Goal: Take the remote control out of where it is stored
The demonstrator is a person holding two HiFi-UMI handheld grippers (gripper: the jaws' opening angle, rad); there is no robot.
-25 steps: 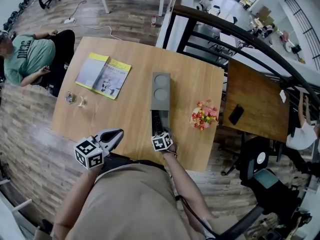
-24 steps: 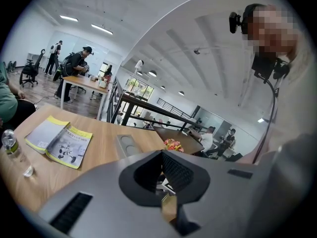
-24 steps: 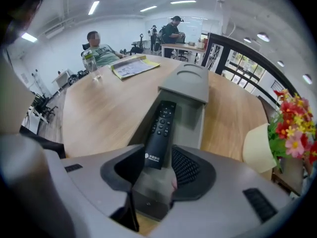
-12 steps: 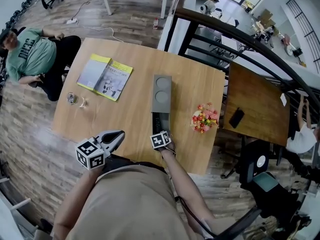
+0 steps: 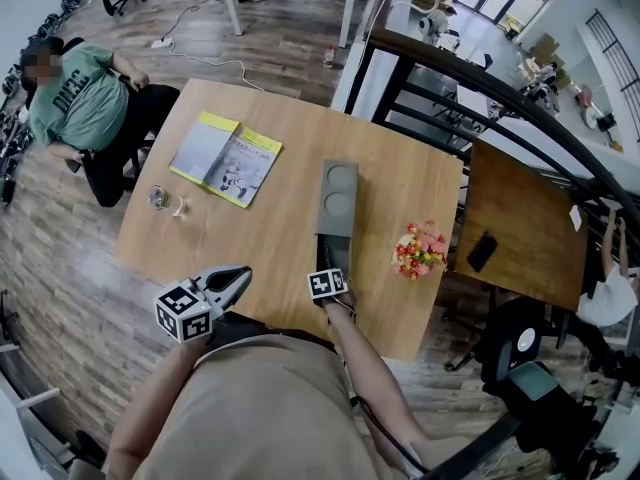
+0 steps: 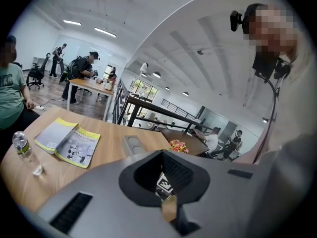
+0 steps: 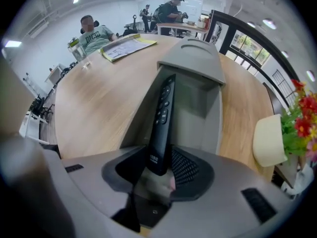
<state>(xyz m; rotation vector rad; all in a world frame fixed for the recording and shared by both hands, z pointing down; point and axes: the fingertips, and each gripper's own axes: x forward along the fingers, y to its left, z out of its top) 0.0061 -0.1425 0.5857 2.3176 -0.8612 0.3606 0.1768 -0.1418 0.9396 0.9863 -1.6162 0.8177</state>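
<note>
Pinching the near end of the slim black remote control (image 7: 163, 115) with jaws that have just been closing, the right gripper (image 7: 159, 155) has its grasp, but the pull-out is yet to come: the remote lies in the long grey holder (image 7: 200, 108) on the wooden counter (image 5: 270, 238), and the left gripper (image 5: 235, 280) hovers with jaws pressed together, empty.

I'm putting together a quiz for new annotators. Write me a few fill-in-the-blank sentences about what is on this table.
1. The remote control lying in the grey storage box is ___ in colour.
2. The top of the storage box shows ___ round recesses.
3. In the head view, the flowers stand to the ___ of the storage box.
4. The booklet has a ___ border.

Missing words: black; two; right; yellow
</note>
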